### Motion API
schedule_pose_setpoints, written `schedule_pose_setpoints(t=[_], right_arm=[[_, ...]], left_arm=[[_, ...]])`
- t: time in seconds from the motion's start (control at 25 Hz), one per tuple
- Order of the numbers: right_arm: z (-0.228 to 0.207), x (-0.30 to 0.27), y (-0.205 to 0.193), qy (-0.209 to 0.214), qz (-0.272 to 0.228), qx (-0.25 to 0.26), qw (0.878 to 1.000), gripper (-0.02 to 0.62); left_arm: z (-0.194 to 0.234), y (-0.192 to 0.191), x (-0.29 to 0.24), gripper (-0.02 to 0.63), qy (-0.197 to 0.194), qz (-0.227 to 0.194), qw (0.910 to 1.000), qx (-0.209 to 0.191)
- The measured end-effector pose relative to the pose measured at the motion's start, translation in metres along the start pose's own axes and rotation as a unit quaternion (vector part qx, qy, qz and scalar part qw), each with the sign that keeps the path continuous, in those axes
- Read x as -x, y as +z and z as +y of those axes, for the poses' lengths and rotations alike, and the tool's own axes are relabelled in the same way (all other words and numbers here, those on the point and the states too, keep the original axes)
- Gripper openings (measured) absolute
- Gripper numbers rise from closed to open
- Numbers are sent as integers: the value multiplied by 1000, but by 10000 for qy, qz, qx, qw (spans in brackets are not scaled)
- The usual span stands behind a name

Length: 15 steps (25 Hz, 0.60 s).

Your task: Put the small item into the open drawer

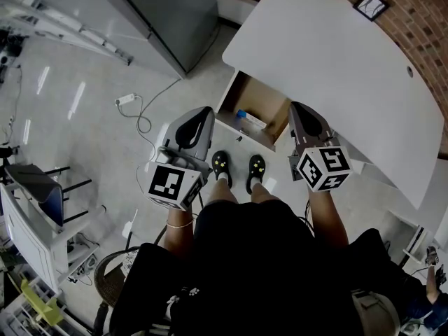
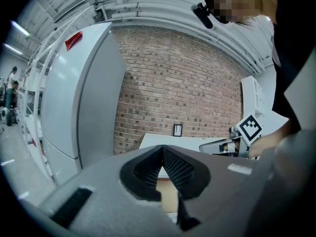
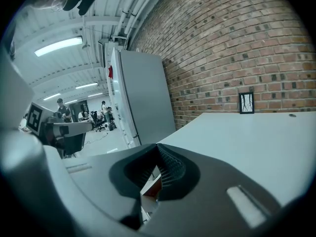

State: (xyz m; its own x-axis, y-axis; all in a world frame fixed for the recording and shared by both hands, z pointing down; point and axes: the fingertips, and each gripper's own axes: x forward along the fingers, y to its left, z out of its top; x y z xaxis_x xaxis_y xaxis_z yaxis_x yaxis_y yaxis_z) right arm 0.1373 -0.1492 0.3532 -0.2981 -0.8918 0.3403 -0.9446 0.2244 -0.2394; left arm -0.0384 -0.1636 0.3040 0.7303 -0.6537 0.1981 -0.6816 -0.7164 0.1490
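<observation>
In the head view a wooden drawer [image 1: 234, 95] stands pulled out from under the white desk [image 1: 336, 54]. A small white item with a blue end [image 1: 250, 119] lies inside it. My left gripper [image 1: 202, 112] hangs just left of the drawer, its jaws together and empty. My right gripper [image 1: 297, 108] is at the drawer's right side by the desk edge, also shut with nothing in it. In the left gripper view the left gripper [image 2: 162, 150] has its ribbed pads meeting at the tip. In the right gripper view the right gripper [image 3: 158, 147] looks the same.
A tall grey cabinet [image 1: 168, 12] stands left of the desk. A power strip with its cable [image 1: 126, 99] lies on the floor. A small framed picture [image 1: 370, 5] leans against the brick wall. A chair [image 1: 42, 187] is at the left. The person's feet [image 1: 238, 166] are before the drawer.
</observation>
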Motion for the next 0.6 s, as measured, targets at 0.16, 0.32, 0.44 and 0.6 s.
schedule_pose_setpoints(t=[0.16, 0.32, 0.44, 0.6], right_arm=[[-1, 0, 1, 8, -9, -9, 10000, 11], [0, 0, 2, 27, -9, -13, 10000, 11], [1, 0, 1, 32, -2, -24, 10000, 11], [1, -1, 1, 34, -1, -22, 10000, 11]], left_arm=[[0, 1, -2, -3, -35, -46, 10000, -56], [0, 2, -1, -3, -43, -42, 10000, -62], [2, 2, 0, -3, -28, -24, 10000, -55], [2, 2, 0, -3, -2, 11, 10000, -26]])
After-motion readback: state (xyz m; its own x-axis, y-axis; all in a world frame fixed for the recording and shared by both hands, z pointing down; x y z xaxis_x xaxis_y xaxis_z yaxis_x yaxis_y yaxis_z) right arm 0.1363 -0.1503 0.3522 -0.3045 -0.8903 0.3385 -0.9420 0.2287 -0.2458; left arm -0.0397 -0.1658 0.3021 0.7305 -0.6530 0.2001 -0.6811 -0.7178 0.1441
